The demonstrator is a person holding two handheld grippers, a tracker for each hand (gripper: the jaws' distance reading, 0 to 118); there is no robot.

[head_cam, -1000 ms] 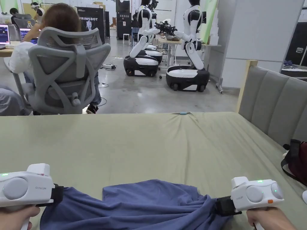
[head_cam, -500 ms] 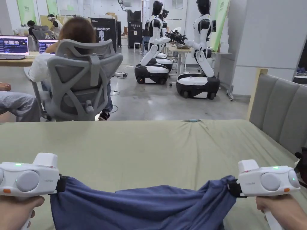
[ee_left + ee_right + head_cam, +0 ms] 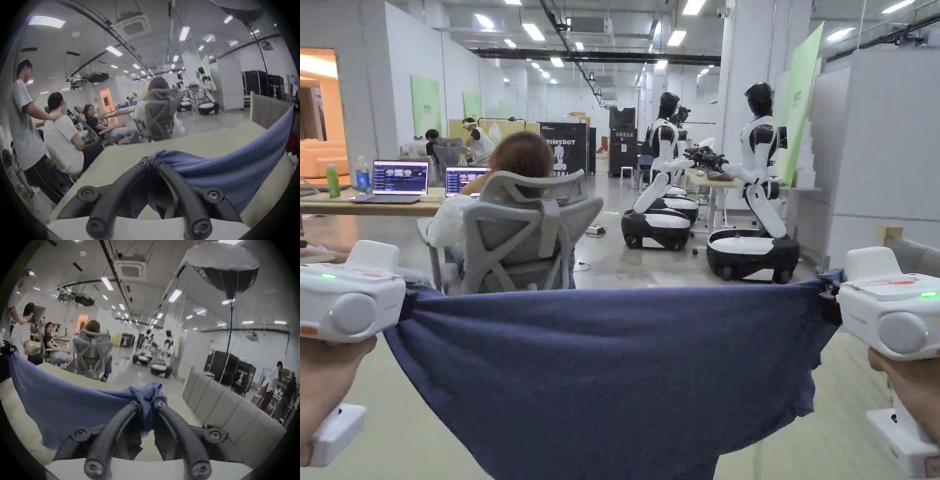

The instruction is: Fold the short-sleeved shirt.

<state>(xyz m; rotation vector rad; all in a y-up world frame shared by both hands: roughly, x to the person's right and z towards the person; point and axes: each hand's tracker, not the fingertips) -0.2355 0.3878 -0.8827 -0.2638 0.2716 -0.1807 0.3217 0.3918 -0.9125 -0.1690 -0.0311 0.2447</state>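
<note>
Jaws of the left gripper [image 3: 151, 162] are pressed together on a bunched corner of a blue shirt [image 3: 600, 381]. In the left gripper view the cloth gathers into a small knot right at the jaw tips and fans out toward 3 o'clock. Jaws of the right gripper [image 3: 146, 403] are likewise clamped on the opposite corner, with a wad of fabric bulging up between and above the tips. From there the cloth runs off toward 9 o'clock.

Between the two grips the shirt hangs in the air as a wide sheet, above a bed [image 3: 850, 412] covered in pale green cloth. Its top edge sags a little in the middle. Its lower part drops out of the head view at 6 o'clock, so whether the hem touches the bed cannot be told.

By the look of it the shirt is light, soft and limp. It will droop and crease wherever it is not held, and it is not fragile. Thin knit can creep out of a pinch, so corners or seams with several layers gathered seem the safest places to hold.

Both hands are raised roughly level and spread well apart, the left hand [image 3: 325, 381] at 9 o'clock and the right hand [image 3: 909, 390] at 3 o'clock in the head view. Each gripper points inward toward the other. Beyond the bed, at 12 o'clock, a person sits in a grey office chair [image 3: 519, 234].
</note>
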